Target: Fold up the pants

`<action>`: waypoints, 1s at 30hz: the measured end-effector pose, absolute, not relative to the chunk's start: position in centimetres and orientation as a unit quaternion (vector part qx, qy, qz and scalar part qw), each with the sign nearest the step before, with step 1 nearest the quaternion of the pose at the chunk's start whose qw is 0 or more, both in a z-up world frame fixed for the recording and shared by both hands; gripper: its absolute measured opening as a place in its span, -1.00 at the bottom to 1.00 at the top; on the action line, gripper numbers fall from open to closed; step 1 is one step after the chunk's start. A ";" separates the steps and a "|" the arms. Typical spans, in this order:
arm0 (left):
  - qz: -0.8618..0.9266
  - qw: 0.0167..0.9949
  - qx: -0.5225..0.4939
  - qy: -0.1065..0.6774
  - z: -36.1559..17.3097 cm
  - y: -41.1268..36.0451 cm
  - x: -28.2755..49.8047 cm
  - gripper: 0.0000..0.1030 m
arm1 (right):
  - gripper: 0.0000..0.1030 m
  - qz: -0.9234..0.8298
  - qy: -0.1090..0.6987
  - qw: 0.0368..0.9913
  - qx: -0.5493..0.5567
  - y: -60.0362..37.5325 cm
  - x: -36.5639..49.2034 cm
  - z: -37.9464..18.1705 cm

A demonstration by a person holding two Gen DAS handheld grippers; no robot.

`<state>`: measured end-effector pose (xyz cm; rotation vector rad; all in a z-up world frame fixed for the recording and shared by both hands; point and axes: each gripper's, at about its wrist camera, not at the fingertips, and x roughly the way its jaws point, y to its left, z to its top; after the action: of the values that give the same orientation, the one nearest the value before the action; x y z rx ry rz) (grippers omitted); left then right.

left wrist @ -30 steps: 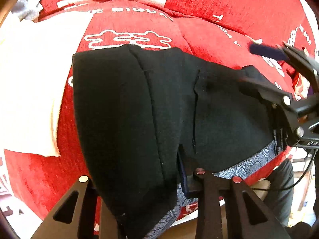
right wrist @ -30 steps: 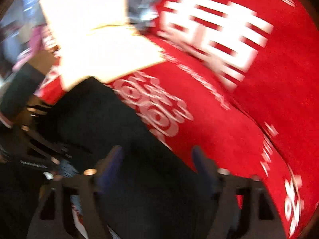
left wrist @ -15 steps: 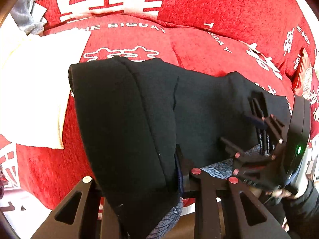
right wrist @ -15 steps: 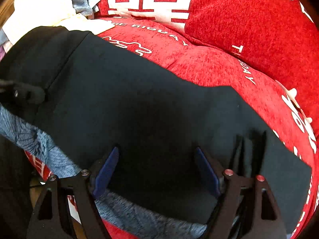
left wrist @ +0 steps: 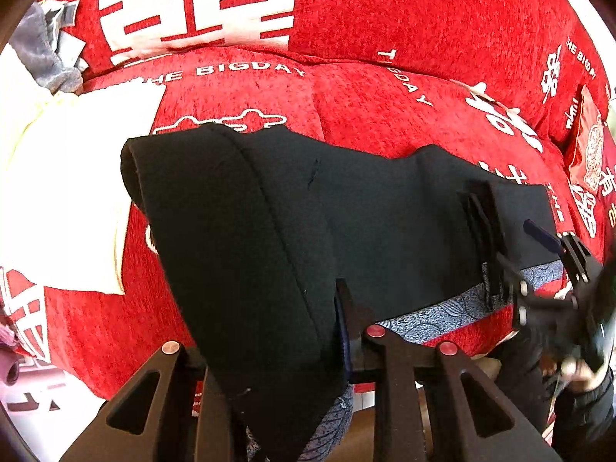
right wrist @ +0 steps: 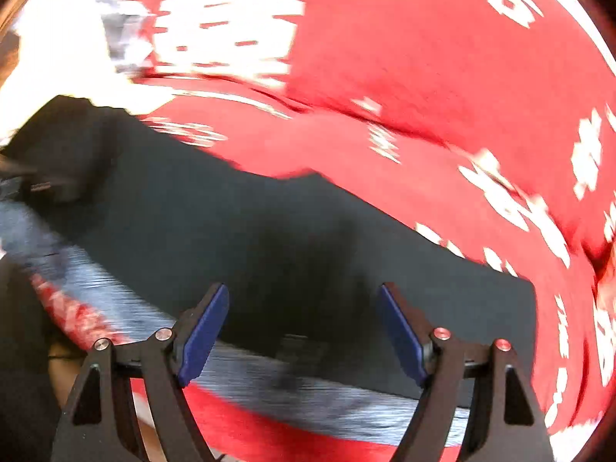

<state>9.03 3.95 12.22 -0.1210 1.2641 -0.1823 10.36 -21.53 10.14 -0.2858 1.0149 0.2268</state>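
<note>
My left gripper (left wrist: 269, 346) has its jaws pinched on the black pants' (left wrist: 346, 223) folded end; they lie along the red sofa's (left wrist: 385, 96) front edge. Over their other end, my right gripper (right wrist: 304, 323) hangs with jaws spread.

Pants (left wrist: 269, 238): plain black, no print, seen between and beyond the left jaws. Cloth (left wrist: 454, 308) under the pants, just right of the left jaws: blue-grey with a fine swirling pattern. Sofa cover (left wrist: 385, 30) beyond both jaws: bright red with white characters and white lettering. Cloth (left wrist: 57, 192) far left of the left jaws: pale cream, plain. Right gripper (right wrist: 302, 327): black frame, blue pads.
</note>
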 end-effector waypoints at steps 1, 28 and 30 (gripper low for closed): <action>-0.086 0.802 -0.055 0.588 12.6 3.7 9.1 -0.53 | 0.59 0.093 0.494 0.856 -0.125 -22.4 10.9 9.5; -0.234 0.763 0.096 0.594 17.8 -28.0 12.0 -0.58 | 0.62 -0.029 0.486 0.872 -0.051 -41.0 6.5 10.3; -0.229 0.753 0.113 0.607 15.7 -30.1 12.4 -0.58 | 0.62 -0.032 0.490 0.869 -0.054 -41.5 5.8 9.8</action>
<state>12.43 -30.06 15.72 0.2461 1.3250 -0.4999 5.82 -41.50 9.85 -0.1122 1.0259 -0.0661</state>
